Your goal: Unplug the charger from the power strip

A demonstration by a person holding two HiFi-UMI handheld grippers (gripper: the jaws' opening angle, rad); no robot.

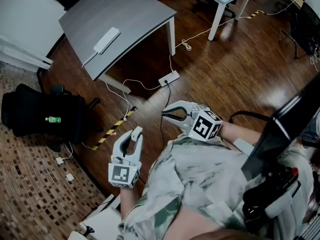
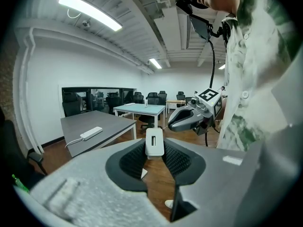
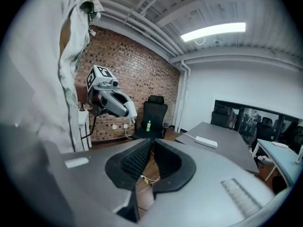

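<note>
The charger (image 2: 154, 143), a small white block with a dark slot in its face, is seen at the centre of the left gripper view, clamped between the ribbed black pads of the left gripper (image 1: 136, 131). It is held upright at the jaw tips, in the air and well clear of any socket. In the head view this gripper is found at lower centre-left, with its marker cube turned toward the camera.

A white power strip (image 1: 106, 40) is laid on the grey table (image 1: 125, 14) in the upper left of the head view, its cable run off the near edge; the same strip is seen at the middle left of the left gripper view, well apart from the charger. A second strip (image 1: 169, 78) is seen on the wooden floor (image 1: 225, 79) just below the table's corner, with cables led from it.

The right gripper (image 1: 165, 113) is held at the centre of the head view, beside the left one but apart from it. In its own view the jaws are brought together — nothing is caught between the pads.

At the left edge of the head view a black office chair (image 1: 42, 114) is placed, with a green bottle (image 1: 52, 119) on its seat — yellow-and-black striped tape (image 1: 112, 129) is stuck to the floor just to its right.
</note>
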